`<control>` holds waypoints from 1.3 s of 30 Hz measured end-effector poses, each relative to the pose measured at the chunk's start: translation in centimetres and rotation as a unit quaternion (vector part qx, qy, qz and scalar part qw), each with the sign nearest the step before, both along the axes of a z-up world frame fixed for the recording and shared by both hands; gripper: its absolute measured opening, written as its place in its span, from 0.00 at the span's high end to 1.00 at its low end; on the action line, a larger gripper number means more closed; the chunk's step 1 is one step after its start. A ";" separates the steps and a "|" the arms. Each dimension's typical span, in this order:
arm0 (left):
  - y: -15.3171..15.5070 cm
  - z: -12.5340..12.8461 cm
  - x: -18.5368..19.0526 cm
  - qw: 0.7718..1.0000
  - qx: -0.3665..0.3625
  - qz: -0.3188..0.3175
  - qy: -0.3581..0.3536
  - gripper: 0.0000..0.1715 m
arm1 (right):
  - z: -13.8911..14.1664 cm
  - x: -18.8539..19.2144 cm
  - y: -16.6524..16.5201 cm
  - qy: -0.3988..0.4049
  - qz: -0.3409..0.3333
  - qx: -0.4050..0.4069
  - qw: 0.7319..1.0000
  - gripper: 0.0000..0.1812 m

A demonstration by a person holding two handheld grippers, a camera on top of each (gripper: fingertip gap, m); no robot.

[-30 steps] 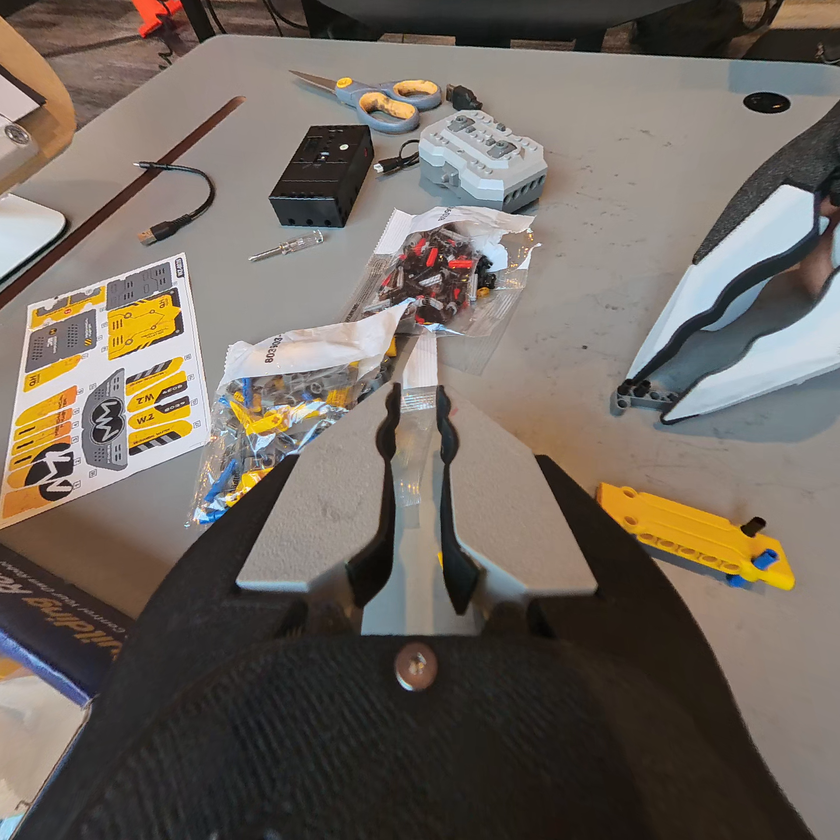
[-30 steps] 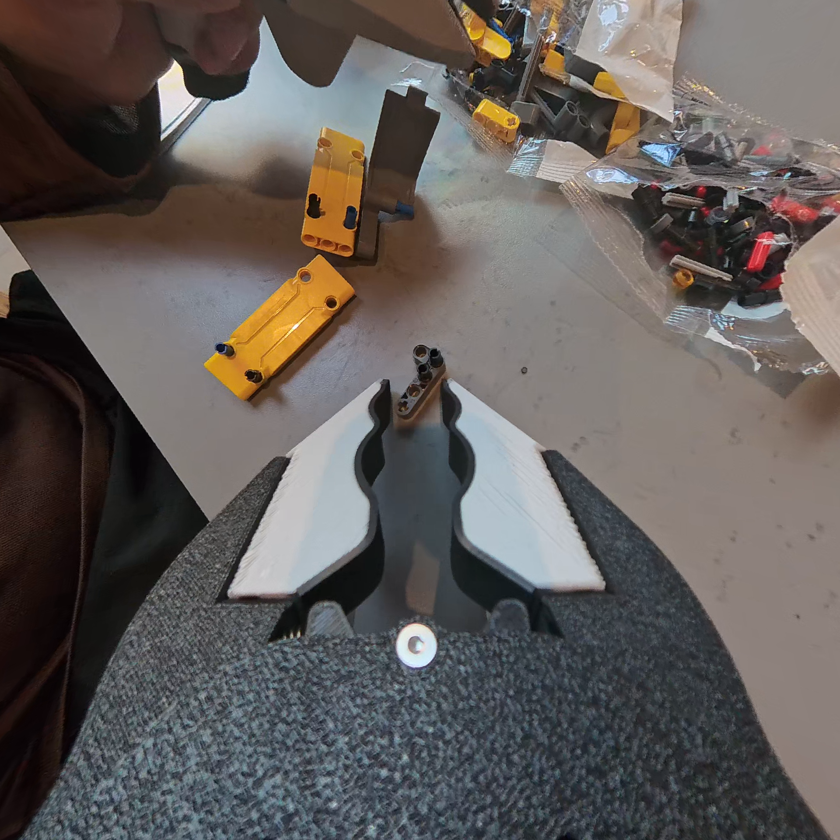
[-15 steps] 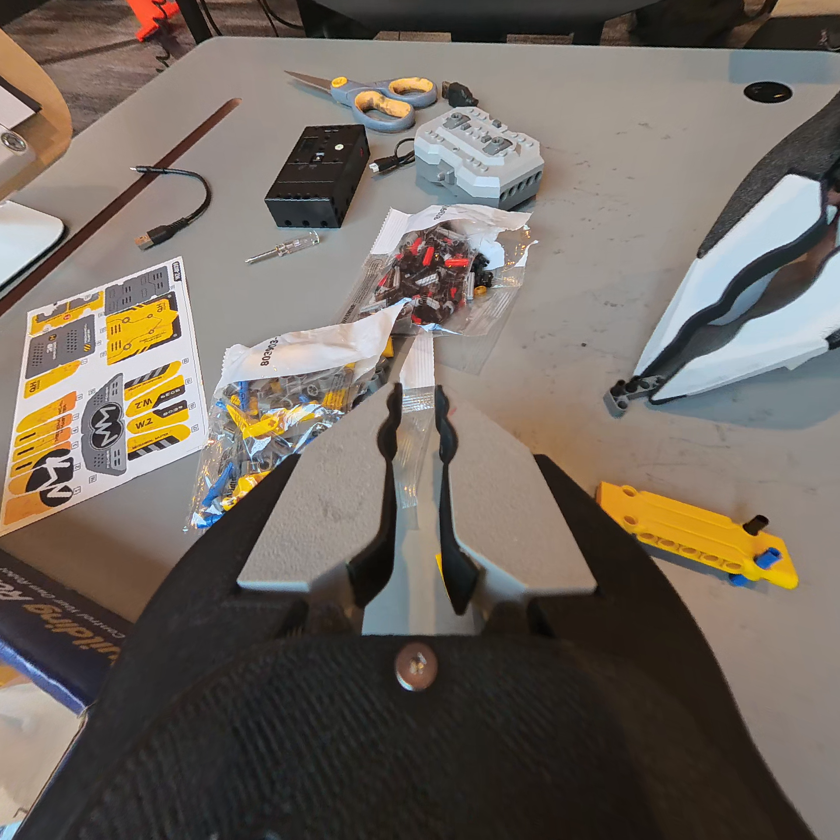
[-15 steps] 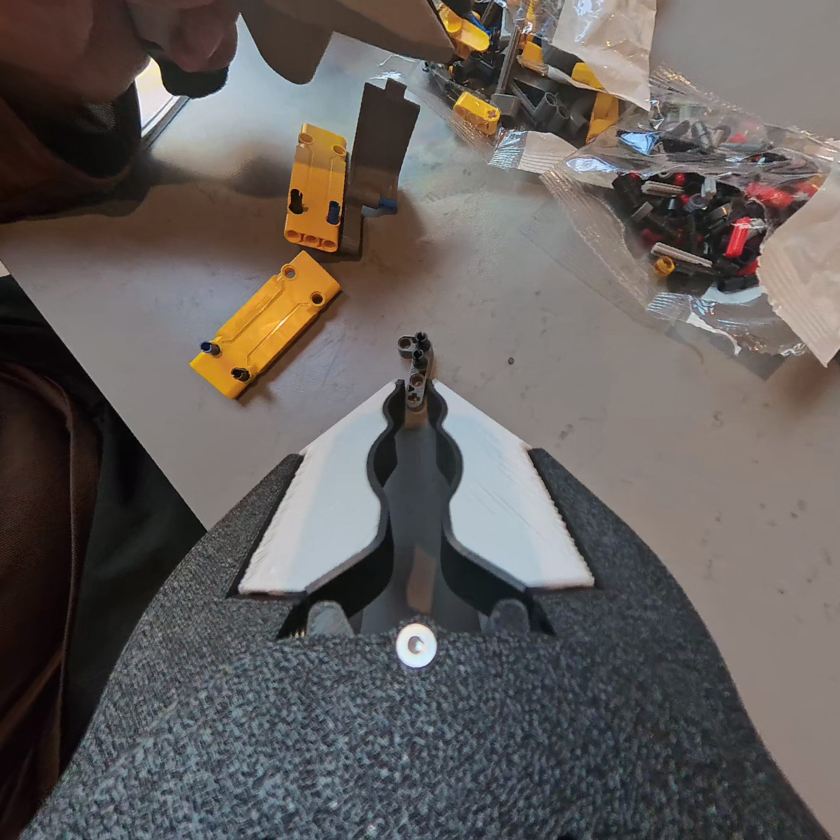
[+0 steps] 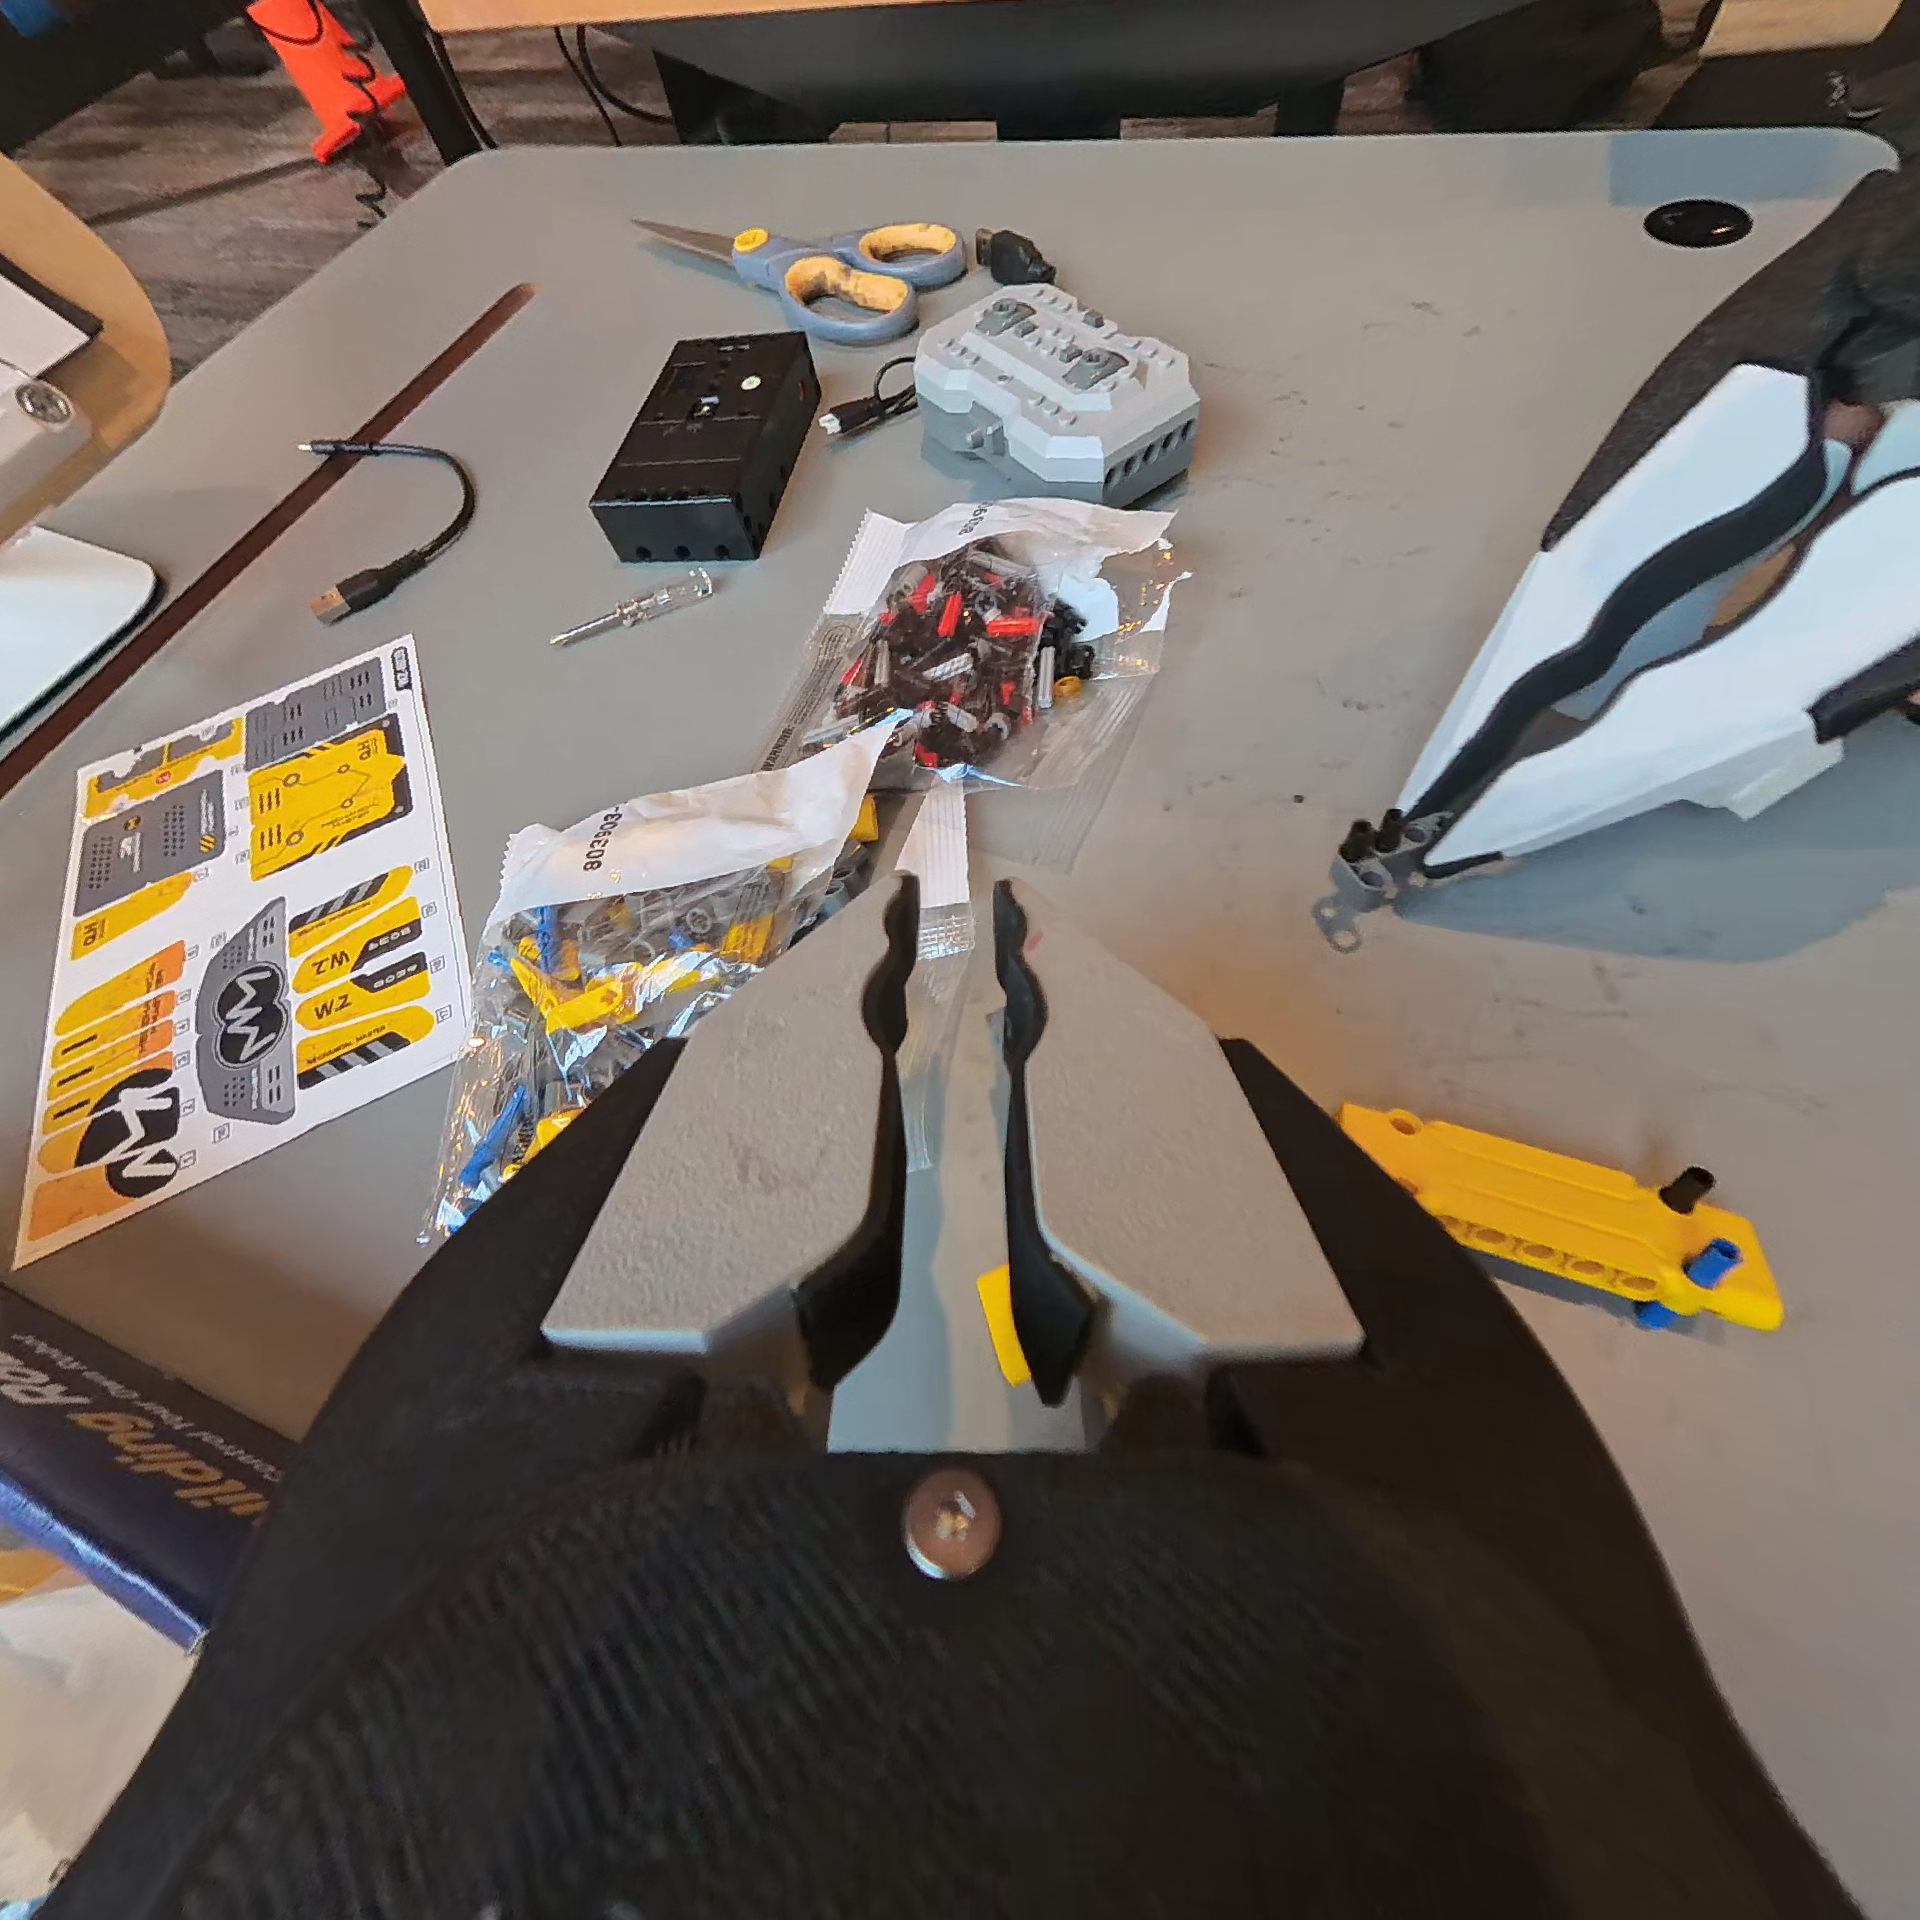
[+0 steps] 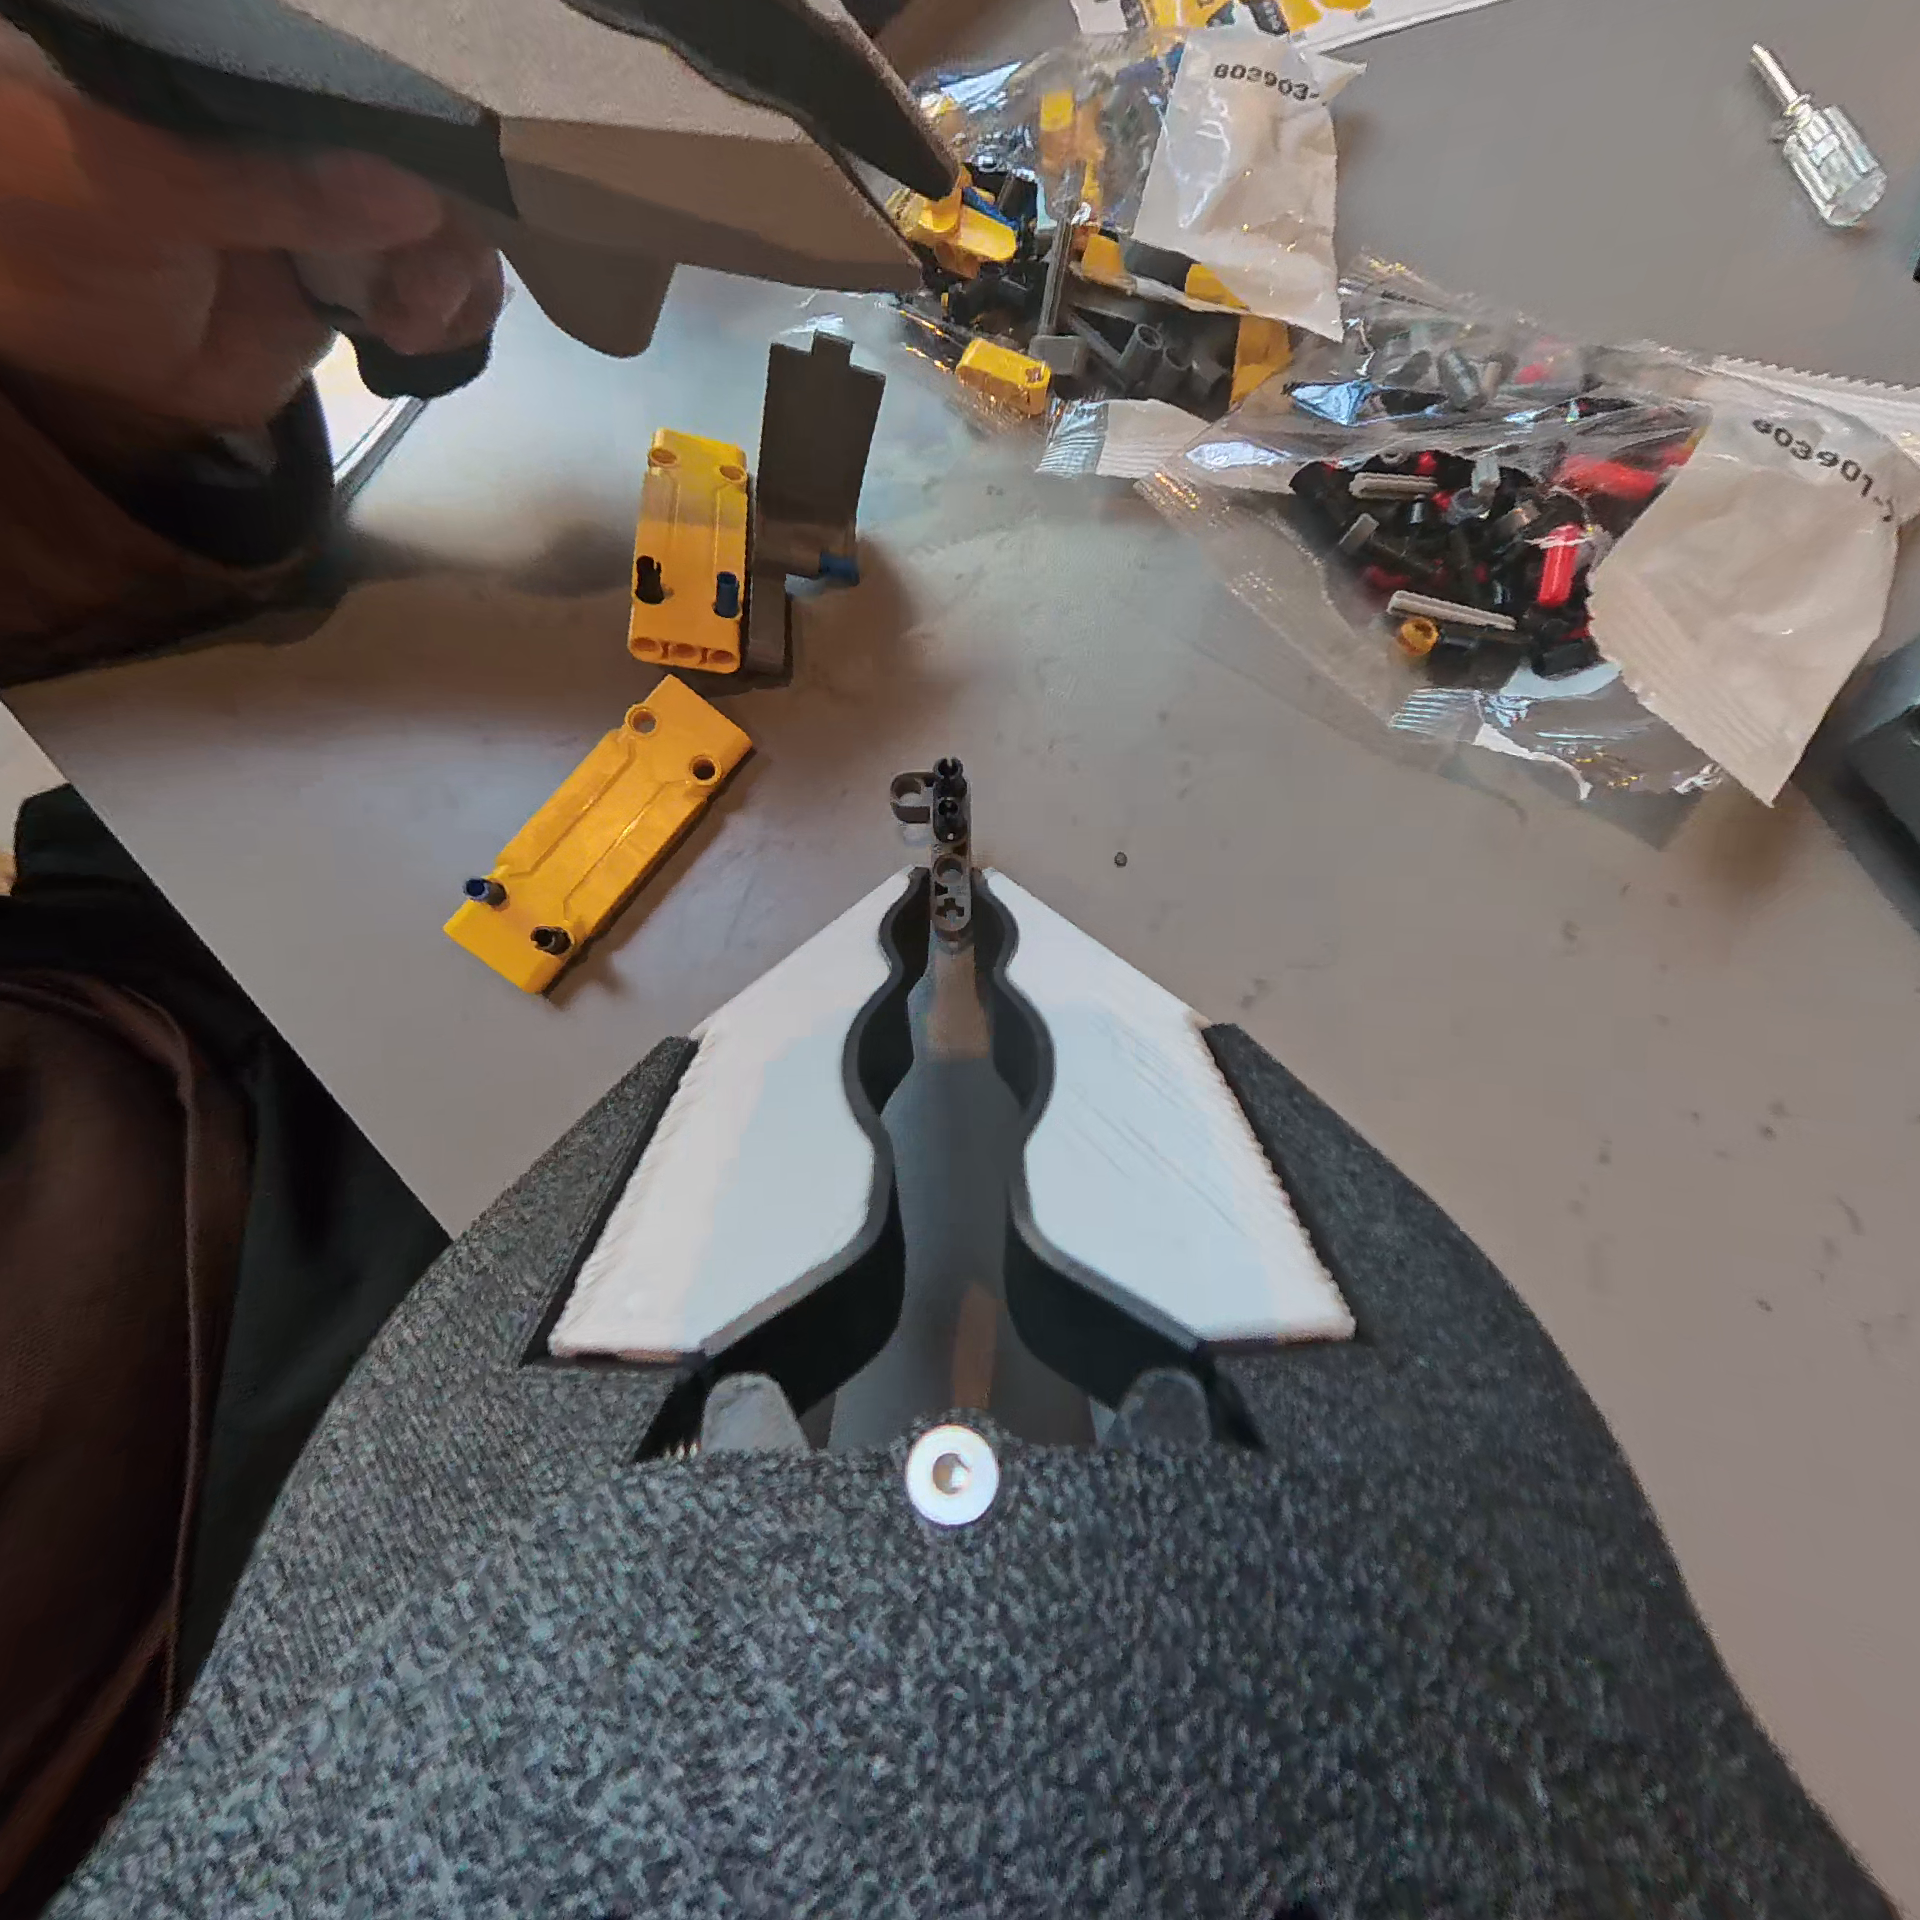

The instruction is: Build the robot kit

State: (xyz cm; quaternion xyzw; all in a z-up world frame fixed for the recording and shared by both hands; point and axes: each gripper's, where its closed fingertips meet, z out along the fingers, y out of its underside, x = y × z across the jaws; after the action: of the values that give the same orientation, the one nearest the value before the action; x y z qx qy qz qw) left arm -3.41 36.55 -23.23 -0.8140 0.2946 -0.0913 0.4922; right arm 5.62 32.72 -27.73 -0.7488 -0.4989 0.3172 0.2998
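- The right gripper [image 6: 948,883], white-fingered with a speckled grey body, has its jaws clamped on a small grey plastic beam with black pins [image 6: 943,831]. The beam's long axis runs straight out ahead of the jaws, with its pinned end sticking out past the fingertips.
- In the left wrist view the same beam [image 5: 1371,878] hangs at the white tips, low over the grey counter [image 5: 1351,416]; whether it touches the surface cannot be told.
- The left gripper [image 5: 951,904], grey-fingered with a black body, shows its jaws a narrow gap apart and gripping nothing. Its tips sit over the edge of a clear bag of yellow, blue and grey parts [image 5: 623,966].
- Two flat yellow plastic panels lie to the left of the held beam: one flat panel with a blue and a black pin [image 6: 597,831] near the counter edge, another yellow panel [image 6: 686,551] under the left gripper.
- A clear bag of black and red pins [image 6: 1486,561] lies ahead and to the right, well apart from the beam.
- The right gripper is the nearer one to the flat panel.
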 end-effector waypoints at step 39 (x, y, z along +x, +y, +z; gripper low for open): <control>-3.7 1.7 5.9 0.970 0.153 -0.155 0.112 0.88 | 7.1 -3.7 -1.6 0.343 -0.024 -0.327 0.880 0.96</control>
State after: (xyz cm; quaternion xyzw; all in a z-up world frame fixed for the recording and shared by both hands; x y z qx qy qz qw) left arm 2.50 32.84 -21.55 -0.6783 0.4811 -0.0289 0.5546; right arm 1.88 31.08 -20.64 -0.6603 -0.2147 0.6921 0.1973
